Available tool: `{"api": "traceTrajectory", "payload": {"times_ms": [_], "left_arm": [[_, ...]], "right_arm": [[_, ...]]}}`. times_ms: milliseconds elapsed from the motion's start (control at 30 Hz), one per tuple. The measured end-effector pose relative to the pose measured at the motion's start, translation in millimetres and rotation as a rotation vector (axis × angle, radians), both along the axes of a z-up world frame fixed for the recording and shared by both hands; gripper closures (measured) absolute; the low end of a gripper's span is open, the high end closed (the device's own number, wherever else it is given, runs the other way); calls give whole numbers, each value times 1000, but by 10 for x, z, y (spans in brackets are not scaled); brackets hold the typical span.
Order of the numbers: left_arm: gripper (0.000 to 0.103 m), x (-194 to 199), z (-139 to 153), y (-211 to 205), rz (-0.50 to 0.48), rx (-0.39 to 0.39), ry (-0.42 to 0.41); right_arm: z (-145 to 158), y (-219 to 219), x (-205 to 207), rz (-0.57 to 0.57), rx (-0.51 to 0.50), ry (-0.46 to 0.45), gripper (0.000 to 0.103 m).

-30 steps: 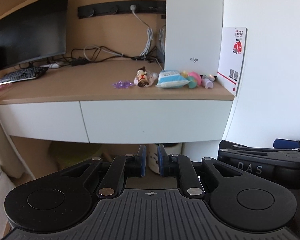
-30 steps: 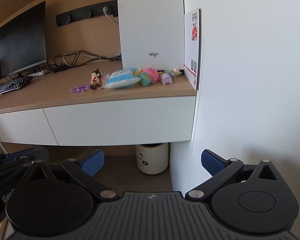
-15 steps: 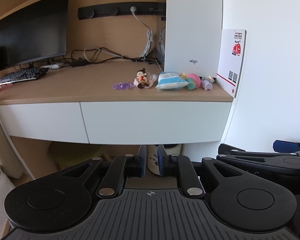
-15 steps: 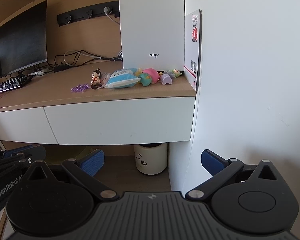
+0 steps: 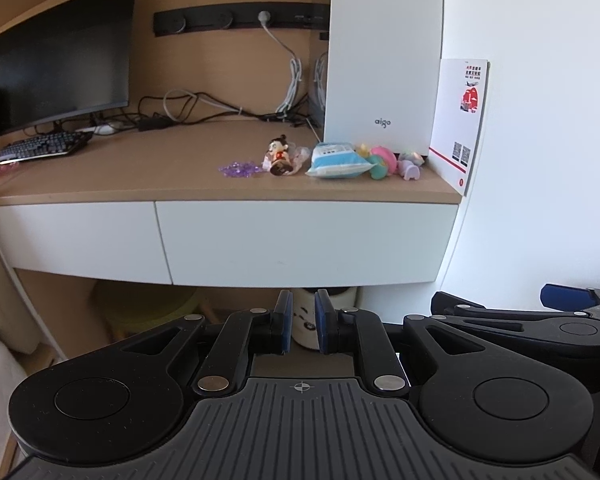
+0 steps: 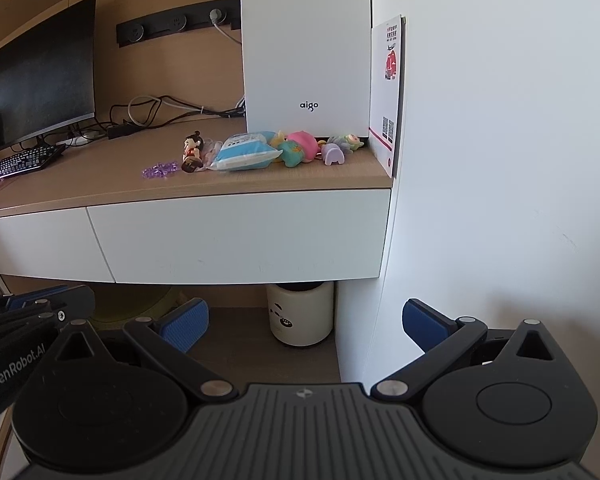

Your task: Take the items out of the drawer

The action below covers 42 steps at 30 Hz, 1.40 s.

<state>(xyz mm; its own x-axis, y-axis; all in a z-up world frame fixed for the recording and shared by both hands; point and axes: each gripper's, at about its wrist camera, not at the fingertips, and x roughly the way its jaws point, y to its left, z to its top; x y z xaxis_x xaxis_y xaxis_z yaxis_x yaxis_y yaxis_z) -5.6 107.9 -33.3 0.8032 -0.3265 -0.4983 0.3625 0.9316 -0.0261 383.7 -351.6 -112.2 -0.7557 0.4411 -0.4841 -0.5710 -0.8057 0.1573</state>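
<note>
The left claw (image 5: pixel 301 326) hangs nearly clenched on nothing, a narrow gap between its pads; the right claw (image 6: pixel 305 325) is spread wide, empty. Both sit below the shut white drawer (image 6: pixel 240 236), well apart from it, under the table (image 6: pixel 100 184) carrying small toys (image 6: pixel 300 151).

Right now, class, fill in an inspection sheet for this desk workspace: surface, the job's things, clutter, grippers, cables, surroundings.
Surface: wooden desktop, mostly bare at the front.
Job's things: right drawer and left drawer, both shut; no handles seen.
Clutter: figurine, purple beads, blue packet, pink and green toy, lilac toy, in a row beside the white aigo box.
Grippers: left gripper nearly shut, holding nothing; right gripper wide open, empty.
Cables: tangled cables behind the keyboard; one plugged into the socket strip.
Surroundings: monitor, leaflet, white bin under the desk.
</note>
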Motion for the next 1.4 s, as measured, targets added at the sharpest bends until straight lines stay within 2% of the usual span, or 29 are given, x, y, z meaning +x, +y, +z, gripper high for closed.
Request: {"api": "traceTrajectory", "payload": {"times_ms": [1400], "left_arm": [[88, 6, -31, -75, -7, -5, 12]], "right_arm": [[-34, 43, -22, -15, -3, -8, 0]]}}
